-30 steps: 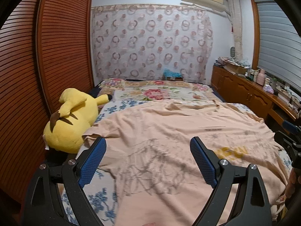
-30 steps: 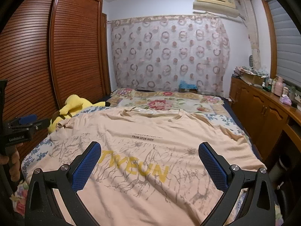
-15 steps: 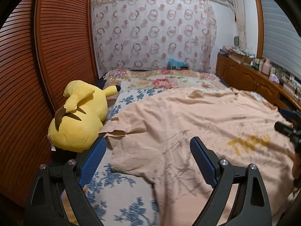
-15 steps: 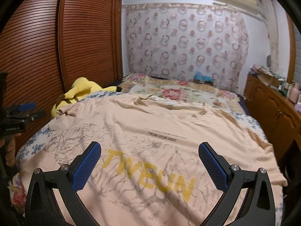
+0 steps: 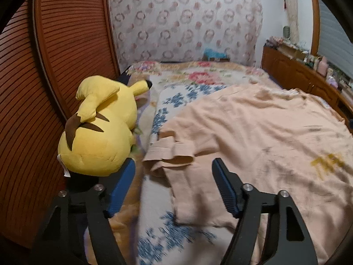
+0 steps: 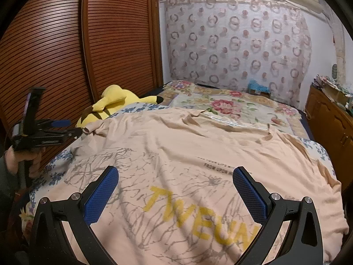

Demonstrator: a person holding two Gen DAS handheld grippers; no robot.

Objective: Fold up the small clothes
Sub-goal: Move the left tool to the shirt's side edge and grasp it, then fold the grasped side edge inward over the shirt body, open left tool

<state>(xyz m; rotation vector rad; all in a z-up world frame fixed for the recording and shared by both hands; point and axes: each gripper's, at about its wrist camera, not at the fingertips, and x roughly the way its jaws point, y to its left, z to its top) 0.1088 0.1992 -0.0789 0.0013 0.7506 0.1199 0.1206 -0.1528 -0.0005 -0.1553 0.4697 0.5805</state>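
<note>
A peach T-shirt [image 6: 176, 137] with yellow lettering and grey twig print lies spread front-up across the bed. Its left sleeve [image 5: 169, 154] is rumpled near the bed's left side. My left gripper [image 5: 173, 163] hovers low just short of that sleeve; its jaws are closing, the blue pads still apart and touching no cloth. From the right wrist view the left gripper [image 6: 44, 130] shows at the far left, held by a hand [image 6: 13, 159]. My right gripper [image 6: 175, 170] stands open above the shirt's chest print, with nothing between its fingers.
A yellow plush toy [image 5: 99, 132] lies on the bed's left edge against the slatted wooden wardrobe doors [image 5: 55, 66]. Floral bedding [image 5: 198, 77] covers the far end below a patterned curtain. A cluttered wooden sideboard [image 6: 331, 114] runs along the right wall.
The left gripper has swung left and down from over the shirt's middle to its left sleeve, and its jaws have narrowed. The right gripper has drifted slightly over the chest print, still open.
</note>
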